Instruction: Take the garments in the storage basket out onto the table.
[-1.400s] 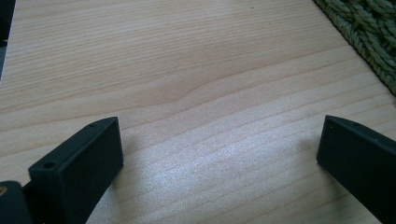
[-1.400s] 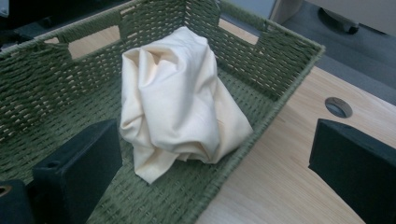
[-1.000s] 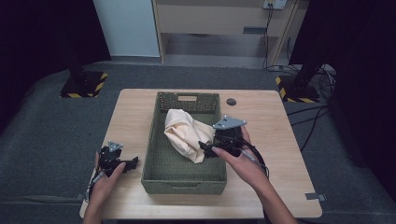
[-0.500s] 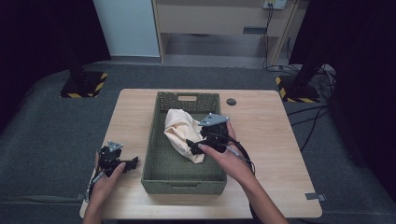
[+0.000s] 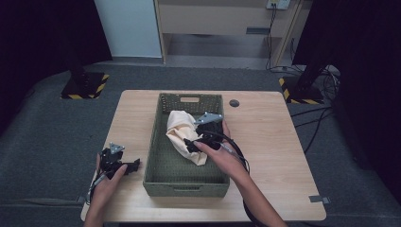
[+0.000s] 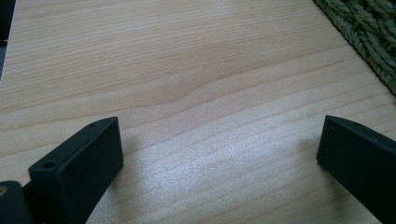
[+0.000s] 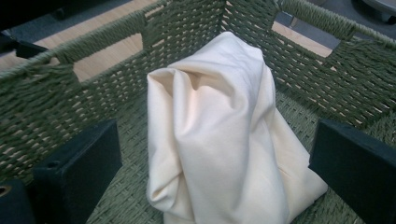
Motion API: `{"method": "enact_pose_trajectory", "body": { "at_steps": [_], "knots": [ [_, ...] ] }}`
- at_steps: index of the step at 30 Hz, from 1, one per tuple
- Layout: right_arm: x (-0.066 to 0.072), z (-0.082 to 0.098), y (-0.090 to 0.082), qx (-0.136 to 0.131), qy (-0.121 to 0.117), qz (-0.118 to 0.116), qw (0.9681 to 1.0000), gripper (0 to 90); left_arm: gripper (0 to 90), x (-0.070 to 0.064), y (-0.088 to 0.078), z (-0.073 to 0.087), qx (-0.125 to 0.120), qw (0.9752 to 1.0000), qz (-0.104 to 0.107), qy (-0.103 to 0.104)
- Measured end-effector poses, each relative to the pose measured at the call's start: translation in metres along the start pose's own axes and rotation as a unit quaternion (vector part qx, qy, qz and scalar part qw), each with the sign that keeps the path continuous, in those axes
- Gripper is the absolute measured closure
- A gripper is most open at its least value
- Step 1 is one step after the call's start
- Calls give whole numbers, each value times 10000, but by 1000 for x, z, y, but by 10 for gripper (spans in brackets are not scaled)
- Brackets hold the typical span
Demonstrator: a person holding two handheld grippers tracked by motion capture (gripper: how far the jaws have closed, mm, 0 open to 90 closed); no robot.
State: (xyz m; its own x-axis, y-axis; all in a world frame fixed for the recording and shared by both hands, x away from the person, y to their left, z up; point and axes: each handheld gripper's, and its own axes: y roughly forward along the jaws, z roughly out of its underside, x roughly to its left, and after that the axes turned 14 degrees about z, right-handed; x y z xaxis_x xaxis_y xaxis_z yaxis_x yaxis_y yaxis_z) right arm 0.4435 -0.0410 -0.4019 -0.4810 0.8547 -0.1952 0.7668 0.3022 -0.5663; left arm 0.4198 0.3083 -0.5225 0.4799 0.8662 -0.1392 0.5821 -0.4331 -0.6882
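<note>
1. We see a green woven basket (image 5: 163, 163) standing lengthwise on the middle of a light wooden table (image 5: 274, 142), its handle cut-out at the far end.
2. A cream cloth (image 5: 182, 135) lies bunched inside the basket, toward its far half and nearer the right wall than the left; in the right gripper view the cloth (image 7: 219, 135) rises in a soft folded mound on the woven floor.
3. The right gripper (image 5: 195, 143) is held low inside the basket at the right side of the cloth, its grey plate uppermost and its cable looping back along the person's forearm.
4. In the right gripper view its two black jaws stand wide apart, one on either side of the cloth; we cannot tell for certain whether either jaw touches the fabric, though a gap seems to remain on both sides.
5. The left gripper (image 5: 134, 165) rests near the table's near left corner, just beside the basket's left wall and outside it.
6. In the left gripper view its jaws are likewise spread wide over bare wood, with nothing between them, and a corner of the basket (image 6: 369, 32) lies at the upper right.
7. A small dark round disc (image 5: 234, 103) lies on the table beyond the basket's far right corner.
</note>
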Motion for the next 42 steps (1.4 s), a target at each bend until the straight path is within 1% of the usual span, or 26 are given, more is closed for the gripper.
{"method": "enact_pose_trajectory", "body": {
  "at_steps": [4, 11, 14, 18, 25, 30, 38, 40, 42],
  "knots": [
    [-2, 0, 9, 66, 22, 65, 10000, 25, 0, 0, 0, 0, 0, 10000, 0, 0],
    [0, -1, 18, 116, 9, 63, 9999, 25, 0, 0, 0, 0, 2, 10000, 0, -1],
    [0, -1, 22, 142, 3, 100, 9998, 25, 0, 0, 0, 0, 2, 10000, 0, -1],
    [-1, 1, 26, 148, -14, 127, 9998, 26, 0, 0, 0, 0, 2, 10000, 0, -1],
    [-1, 3, 32, 206, -1, 106, 9997, 25, 0, 0, 0, 0, 2, 10000, 0, 0],
    [-2, 3, 34, 226, 62, 111, 9997, 25, 0, 0, 0, 0, 3, 10000, 0, 0],
    [4, 2, 42, 295, 22, 61, 9995, 26, 0, 0, 0, 0, 2, 10000, 0, 0],
    [6, 1, 45, 321, 48, 39, 9995, 26, 0, 0, 0, 0, 2, 10000, 0, 0],
    [8, 0, 48, 325, -11, 34, 9995, 25, 0, 0, 0, 0, 2, 10000, 0, 0]
  ]
}}
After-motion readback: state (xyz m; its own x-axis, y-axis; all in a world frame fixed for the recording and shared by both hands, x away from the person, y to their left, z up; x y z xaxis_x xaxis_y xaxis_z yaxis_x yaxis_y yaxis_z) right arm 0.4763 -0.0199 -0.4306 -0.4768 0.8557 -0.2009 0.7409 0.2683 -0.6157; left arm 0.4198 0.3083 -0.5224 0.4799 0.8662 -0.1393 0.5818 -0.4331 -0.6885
